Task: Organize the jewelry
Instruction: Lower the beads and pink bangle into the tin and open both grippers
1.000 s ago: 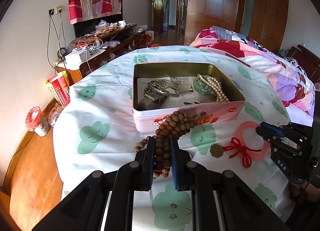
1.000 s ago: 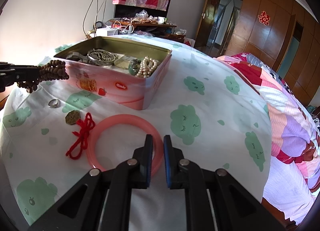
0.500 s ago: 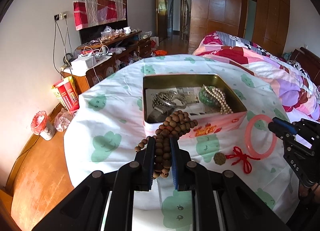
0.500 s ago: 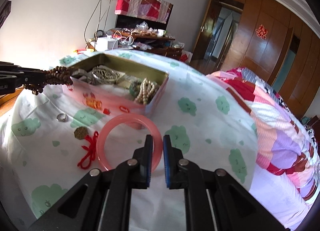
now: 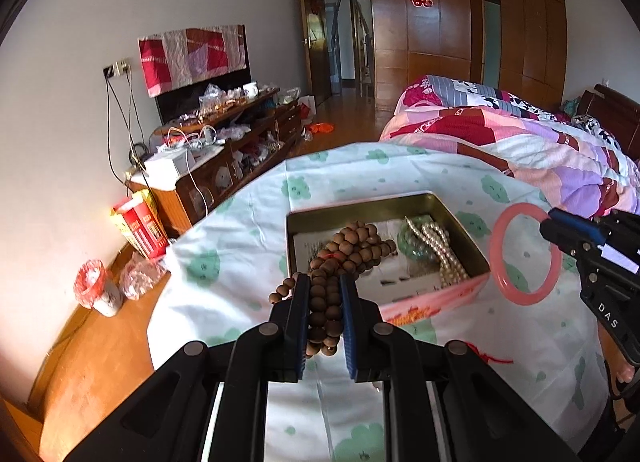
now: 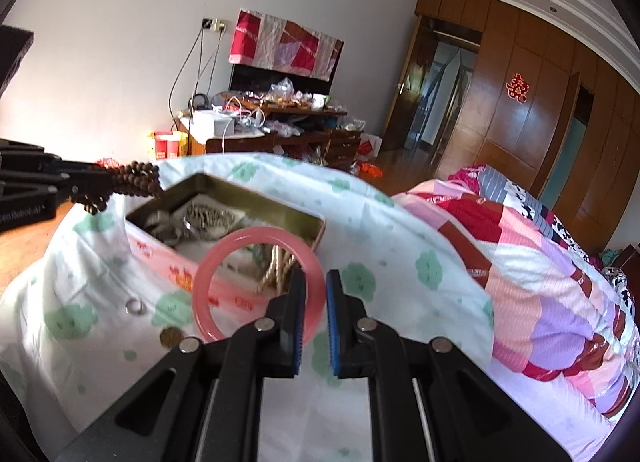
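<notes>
the left gripper (image 5: pixel 325 304) is clamping the wooden bead strand (image 5: pixel 344 250) and the right gripper (image 6: pixel 312 302) is pinching the pink bangle (image 6: pixel 256 282), both hanging over the tin (image 5: pixel 360 207) that is already holding pearls (image 5: pixel 444 250), while a ring (image 6: pixel 134 306) and a coin (image 6: pixel 170 338) are lying unsorted on the cloth (image 6: pixel 360 201).

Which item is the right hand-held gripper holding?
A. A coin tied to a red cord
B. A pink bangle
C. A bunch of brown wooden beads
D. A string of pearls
B: the right hand-held gripper is shut on the rim of the pink bangle, lifted off the cloth, while the wooden beads are in the left hand-held gripper.
</notes>
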